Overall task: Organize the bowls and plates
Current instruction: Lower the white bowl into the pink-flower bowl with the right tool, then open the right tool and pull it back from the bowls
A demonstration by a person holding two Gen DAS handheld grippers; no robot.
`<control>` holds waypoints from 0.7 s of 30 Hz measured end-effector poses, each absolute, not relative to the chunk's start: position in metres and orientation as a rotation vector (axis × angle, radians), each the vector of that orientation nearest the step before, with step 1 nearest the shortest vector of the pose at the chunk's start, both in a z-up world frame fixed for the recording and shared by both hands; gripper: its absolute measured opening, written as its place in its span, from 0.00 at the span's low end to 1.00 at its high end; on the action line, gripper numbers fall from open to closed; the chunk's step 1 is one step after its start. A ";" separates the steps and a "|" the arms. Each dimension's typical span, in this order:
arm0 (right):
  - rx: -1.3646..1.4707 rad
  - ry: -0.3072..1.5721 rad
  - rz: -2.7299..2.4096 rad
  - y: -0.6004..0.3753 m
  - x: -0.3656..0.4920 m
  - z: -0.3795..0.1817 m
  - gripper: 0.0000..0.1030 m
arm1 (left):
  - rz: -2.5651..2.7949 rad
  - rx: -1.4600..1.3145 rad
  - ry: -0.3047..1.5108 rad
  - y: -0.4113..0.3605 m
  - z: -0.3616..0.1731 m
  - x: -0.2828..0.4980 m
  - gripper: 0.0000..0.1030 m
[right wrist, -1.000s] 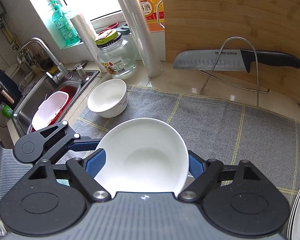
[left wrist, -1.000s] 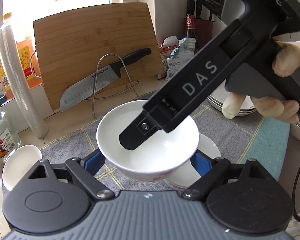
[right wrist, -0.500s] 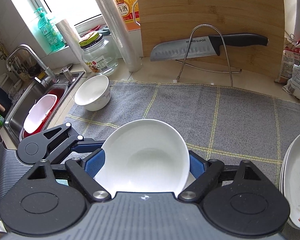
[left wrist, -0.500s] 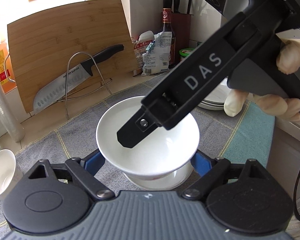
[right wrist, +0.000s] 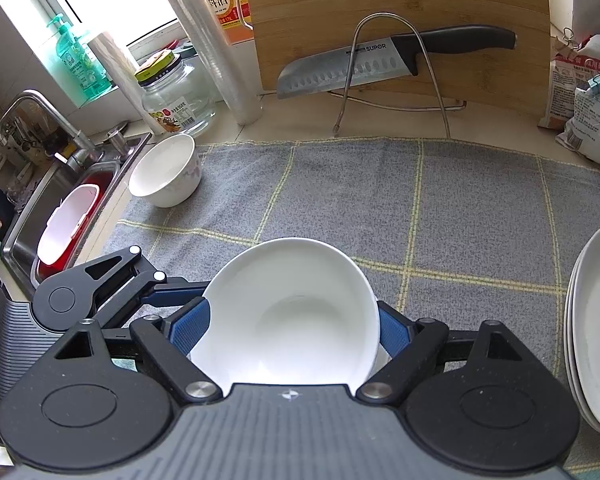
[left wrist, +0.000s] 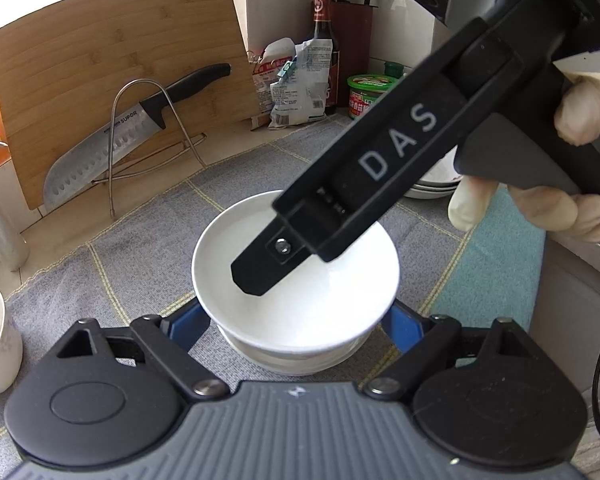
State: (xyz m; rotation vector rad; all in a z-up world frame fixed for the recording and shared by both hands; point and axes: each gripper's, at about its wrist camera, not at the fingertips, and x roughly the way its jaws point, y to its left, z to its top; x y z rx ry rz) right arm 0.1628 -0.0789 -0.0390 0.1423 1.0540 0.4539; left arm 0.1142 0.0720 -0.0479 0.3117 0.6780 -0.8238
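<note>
While clamped: both grippers point(left wrist: 296, 322) point(right wrist: 290, 330), one bowl point(left wrist: 320, 300).

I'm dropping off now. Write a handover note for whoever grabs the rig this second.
Left tool: closed on the white bowl, pads on its sides.
Right tool: appears clamped across the same bowl.
The bowl sits just above a second bowl on the grey mat, almost nested. A third bowl stands by the sink. The plates are stacked at the mat's right end.
Done: plates stacked.
Left: seat this bowl, release, then probably add the third bowl.
</note>
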 end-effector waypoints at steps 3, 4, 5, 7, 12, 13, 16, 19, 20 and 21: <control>0.141 1.061 0.452 -0.078 0.164 -0.041 0.88 | -0.826 0.311 0.686 0.072 -0.049 0.115 0.89; 0.142 1.063 0.451 -0.078 0.164 -0.042 0.88 | -0.826 0.312 0.688 0.072 -0.050 0.116 0.89; 0.143 1.063 0.452 -0.078 0.164 -0.043 0.88 | -0.827 0.312 0.689 0.072 -0.051 0.116 0.89; 0.144 1.067 0.450 -0.079 0.165 -0.045 0.88 | -0.829 0.310 0.693 0.072 -0.051 0.117 0.89; 0.149 1.071 0.446 -0.079 0.167 -0.049 0.88 | -0.829 0.309 0.702 0.069 -0.054 0.122 0.89; 0.149 1.071 0.446 -0.079 0.168 -0.049 0.88 | -0.829 0.307 0.704 0.069 -0.054 0.122 0.89; 0.149 1.071 0.446 -0.079 0.168 -0.050 0.88 | -0.829 0.304 0.709 0.069 -0.055 0.124 0.89; 0.144 1.072 0.446 -0.079 0.168 -0.050 0.88 | -0.829 0.306 0.712 0.069 -0.056 0.125 0.89; 0.144 1.072 0.446 -0.079 0.168 -0.050 0.88 | -0.829 0.306 0.713 0.069 -0.056 0.125 0.89; 0.145 1.073 0.448 -0.079 0.168 -0.051 0.88 | -0.829 0.307 0.712 0.069 -0.056 0.125 0.89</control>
